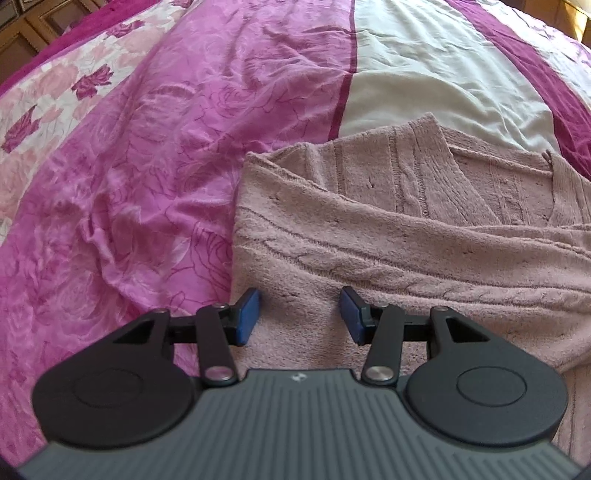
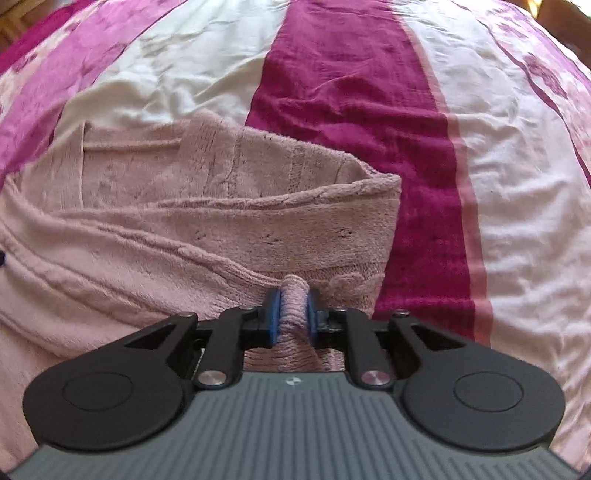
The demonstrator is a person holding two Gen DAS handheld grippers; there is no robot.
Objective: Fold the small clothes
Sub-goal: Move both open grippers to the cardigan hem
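Note:
A dusty-pink cable-knit sweater lies on the bed with both sleeves folded across its front. My left gripper is open just above the sweater's near left part, blue pads wide apart with nothing between them. In the right wrist view the same sweater fills the left and centre. My right gripper is shut on a bunched fold of its near right edge, the knit pinched between the blue pads.
A bedspread with pink floral, cream and magenta stripes spreads under and beyond the sweater. A dark magenta stripe runs past the sweater's right side. Wooden furniture shows at the far top left.

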